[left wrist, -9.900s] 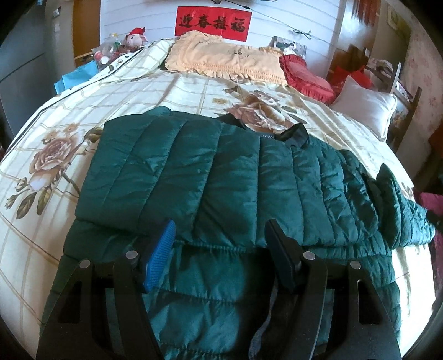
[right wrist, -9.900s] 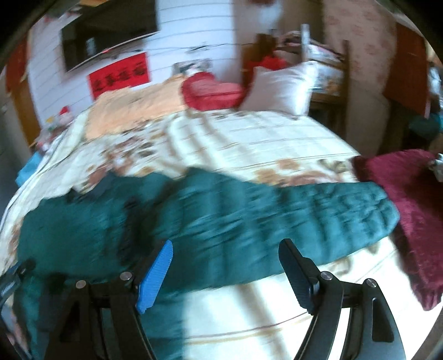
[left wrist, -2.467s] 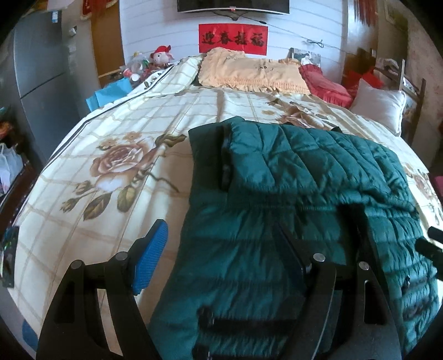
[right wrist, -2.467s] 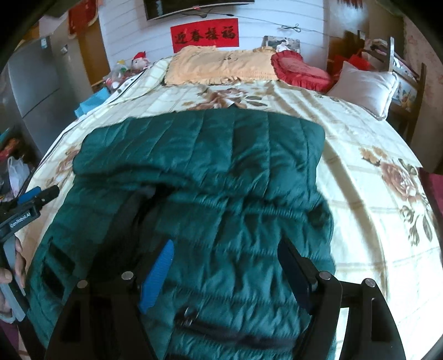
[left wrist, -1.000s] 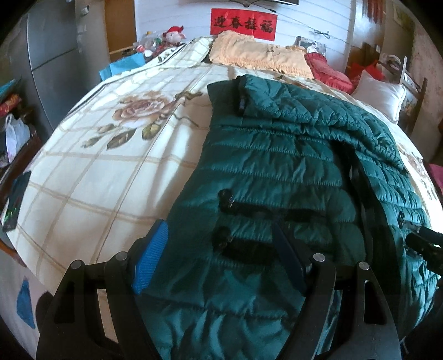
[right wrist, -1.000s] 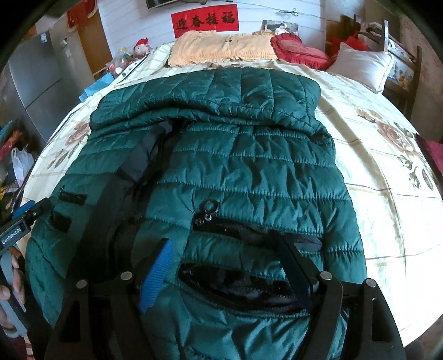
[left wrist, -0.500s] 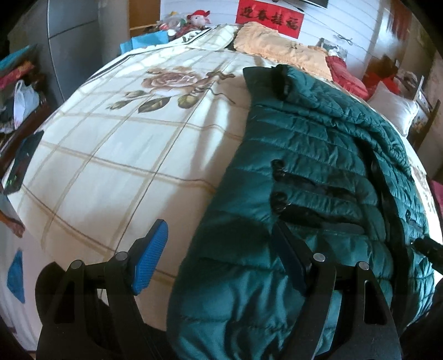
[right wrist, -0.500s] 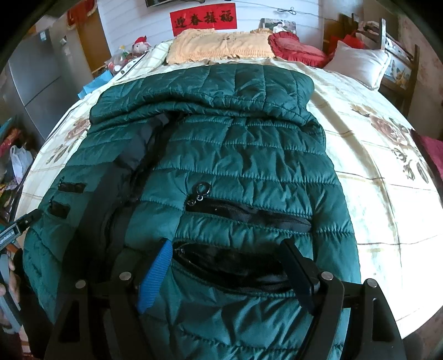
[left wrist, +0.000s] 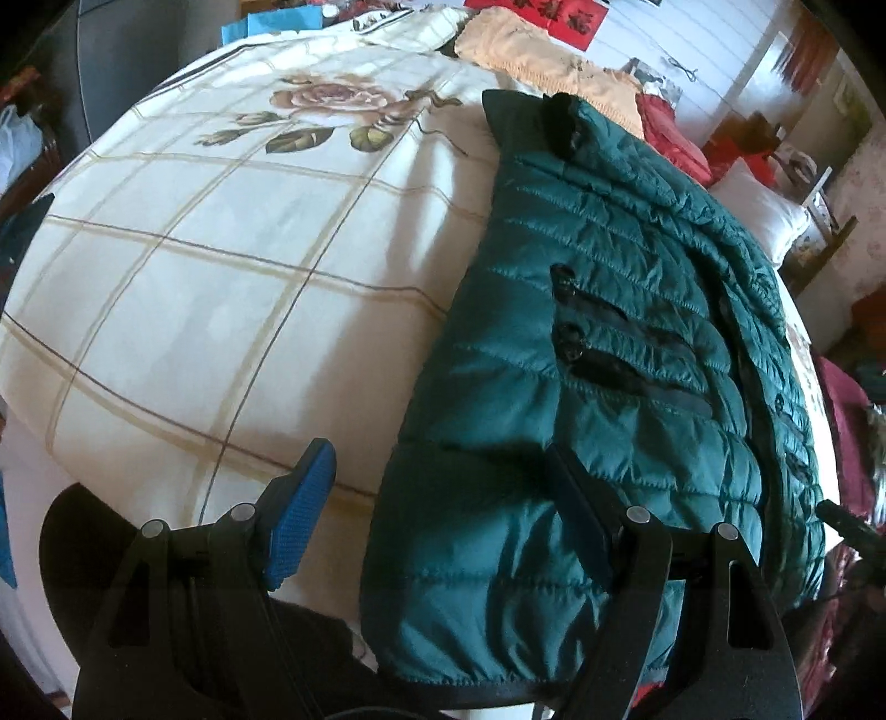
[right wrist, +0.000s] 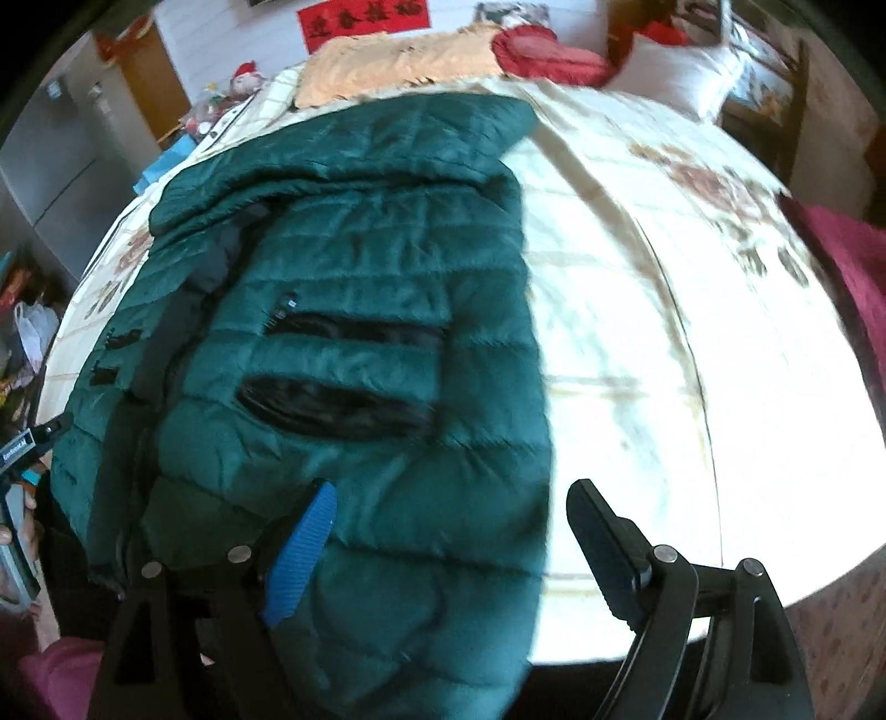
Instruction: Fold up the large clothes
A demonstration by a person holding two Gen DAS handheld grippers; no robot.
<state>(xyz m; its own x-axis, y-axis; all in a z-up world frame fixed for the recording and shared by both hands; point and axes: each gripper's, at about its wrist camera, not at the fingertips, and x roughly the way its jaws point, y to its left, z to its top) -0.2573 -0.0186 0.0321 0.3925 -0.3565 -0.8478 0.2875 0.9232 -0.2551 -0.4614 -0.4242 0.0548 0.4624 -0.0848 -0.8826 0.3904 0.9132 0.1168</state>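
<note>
A dark green quilted puffer jacket (left wrist: 598, 354) lies lengthwise on the floral bed, sleeves folded in, black zip pockets showing; its hem hangs over the near bed edge. It also shows in the right wrist view (right wrist: 354, 354). My left gripper (left wrist: 437, 515) is open, straddling the hem's left corner: the blue pad over the sheet, the black finger on the jacket. My right gripper (right wrist: 454, 543) is open at the hem's right corner: the blue pad over the jacket, the black finger over the sheet. Neither holds fabric.
The cream floral bedspread (left wrist: 232, 260) covers the bed. A peach pillow (right wrist: 398, 61), a red cushion (right wrist: 548, 52) and a white pillow (right wrist: 681, 72) lie at the headboard. A maroon blanket (right wrist: 853, 266) is at the right; a grey cabinet (right wrist: 61, 149) is at the left.
Both grippers have drawn back toward the near bed edge and apart, the left toward the hem's left corner, the right toward its right corner. The jacket has stayed in place.
</note>
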